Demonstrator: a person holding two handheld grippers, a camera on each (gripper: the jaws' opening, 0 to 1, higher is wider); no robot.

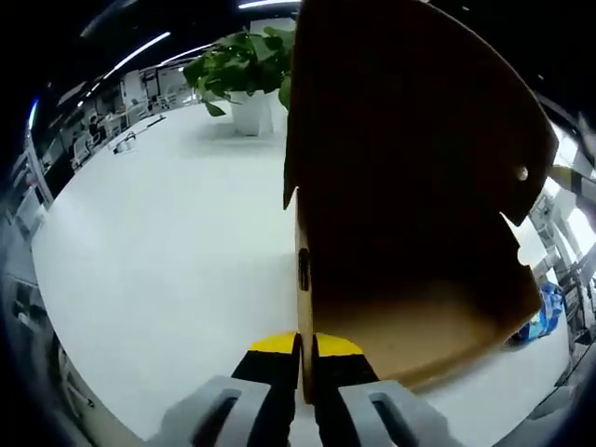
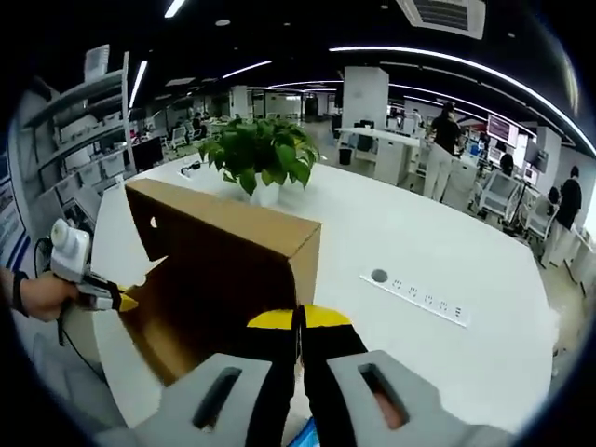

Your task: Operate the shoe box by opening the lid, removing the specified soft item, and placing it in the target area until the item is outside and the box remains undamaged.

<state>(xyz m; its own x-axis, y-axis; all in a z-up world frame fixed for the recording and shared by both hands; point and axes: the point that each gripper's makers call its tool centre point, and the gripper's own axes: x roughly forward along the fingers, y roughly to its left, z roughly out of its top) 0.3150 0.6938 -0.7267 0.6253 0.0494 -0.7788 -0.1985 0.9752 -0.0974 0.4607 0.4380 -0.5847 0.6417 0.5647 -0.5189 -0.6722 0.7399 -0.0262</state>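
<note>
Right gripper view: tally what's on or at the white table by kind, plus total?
Cardboard box lid: 1
Potted plant: 1
Power socket strip: 1
Round cable port: 1
Grippers: 2, left gripper and right gripper
Total: 6

- The shoe box [image 2: 223, 270] stands on the table [image 2: 410, 242].
- A potted plant [image 2: 261, 158] sits on the table behind the box.
- A socket strip [image 2: 414, 296] lies in the table to the box's right.
- The left gripper [image 2: 121, 300] meets the box's left end.
</note>
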